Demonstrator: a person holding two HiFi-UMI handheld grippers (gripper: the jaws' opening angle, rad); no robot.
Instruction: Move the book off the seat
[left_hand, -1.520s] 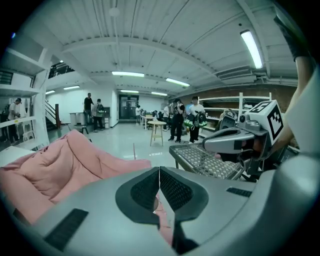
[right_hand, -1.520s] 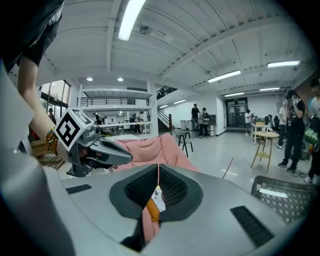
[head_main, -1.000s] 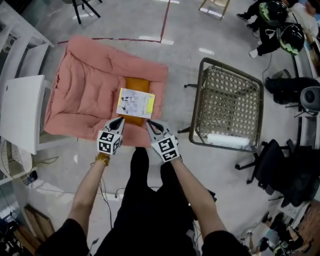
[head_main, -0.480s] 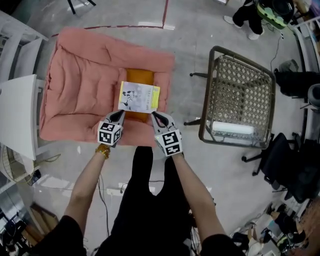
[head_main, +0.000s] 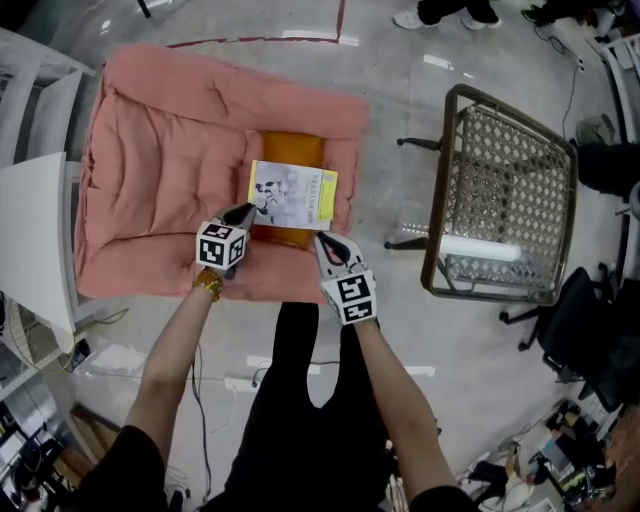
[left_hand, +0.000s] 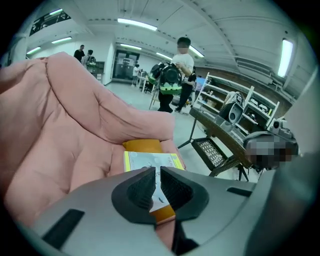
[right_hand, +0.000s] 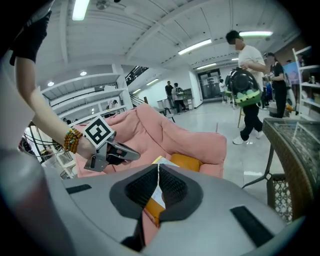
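Observation:
A white and yellow book (head_main: 292, 194) lies flat on an orange pad (head_main: 290, 150) in the hollow of a pink cushioned seat (head_main: 165, 170). My left gripper (head_main: 245, 212) is shut and empty, its tip at the book's near left corner; whether it touches I cannot tell. In the left gripper view the book (left_hand: 150, 161) lies just beyond the closed jaws (left_hand: 156, 172). My right gripper (head_main: 325, 243) is also shut and empty, over the seat's front edge, a little short of the book's near right corner. The right gripper view shows the book (right_hand: 163, 160) past its jaws (right_hand: 158, 170).
A wicker chair (head_main: 510, 190) with a metal frame stands right of the seat, a white roll (head_main: 478, 247) lying on it. A white table (head_main: 30, 240) is at the left. People (left_hand: 180, 70) stand farther off on the grey floor.
Both grippers have moved forward over the seat's front edge toward the book. The left tip has reached the book's near left corner. Both stay shut.

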